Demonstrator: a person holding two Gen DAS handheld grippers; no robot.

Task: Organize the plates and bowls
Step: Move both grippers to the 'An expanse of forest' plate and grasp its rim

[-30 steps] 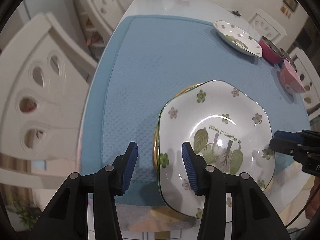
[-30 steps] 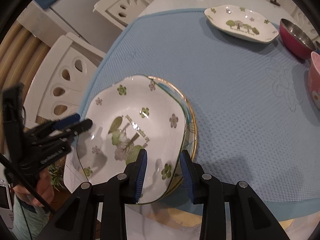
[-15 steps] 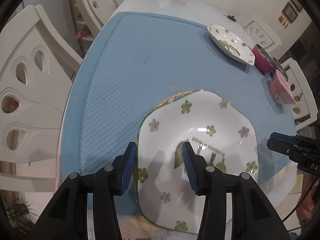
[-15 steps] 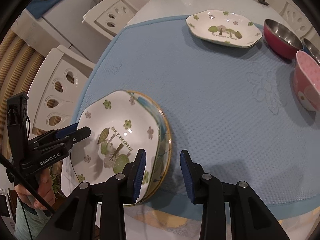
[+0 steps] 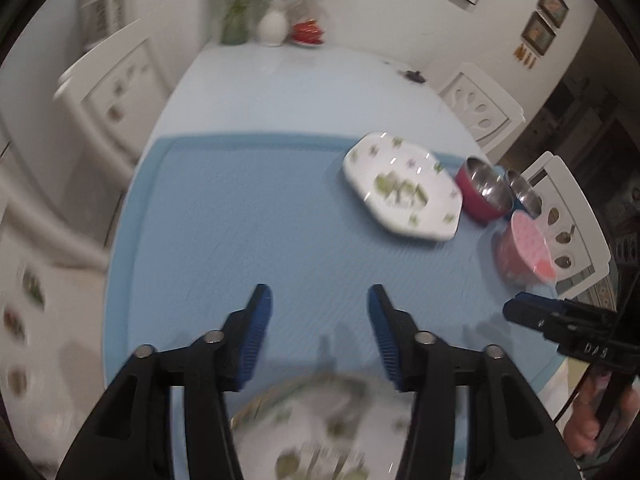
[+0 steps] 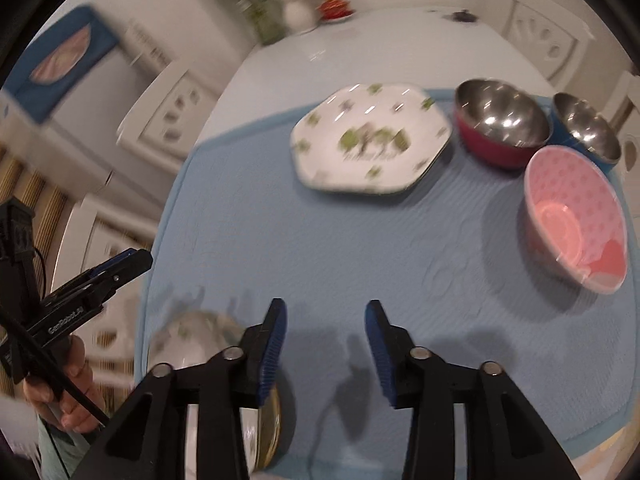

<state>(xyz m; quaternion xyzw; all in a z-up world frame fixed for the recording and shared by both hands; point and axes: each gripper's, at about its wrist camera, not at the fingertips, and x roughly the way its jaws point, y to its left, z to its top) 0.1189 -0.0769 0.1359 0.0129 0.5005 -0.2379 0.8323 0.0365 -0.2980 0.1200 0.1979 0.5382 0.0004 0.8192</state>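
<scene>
A white floral plate (image 5: 320, 436) rests on a gold-rimmed plate at the near edge of the blue mat, just under my left gripper (image 5: 316, 320), which is open and empty above it. In the right wrist view this stack (image 6: 200, 344) lies left of my right gripper (image 6: 325, 336), also open and empty. A second white floral plate (image 5: 402, 188) (image 6: 370, 138) sits at the far right of the mat. Beside it stand a red steel-lined bowl (image 6: 500, 124), a blue steel-lined bowl (image 6: 586, 128) and a pink bowl (image 6: 574, 216).
The blue mat (image 5: 260, 208) covers a white table (image 5: 280, 80). White chairs (image 5: 120, 92) (image 5: 560, 208) stand on both sides. Vases and a small red dish (image 5: 306, 34) sit at the far end. The other gripper (image 5: 560, 320) shows at the right.
Both grippers have lifted and tilted up away from the stacked plates. The stack has dropped to the bottom of both views and the far plate and bowls have come into fuller view.
</scene>
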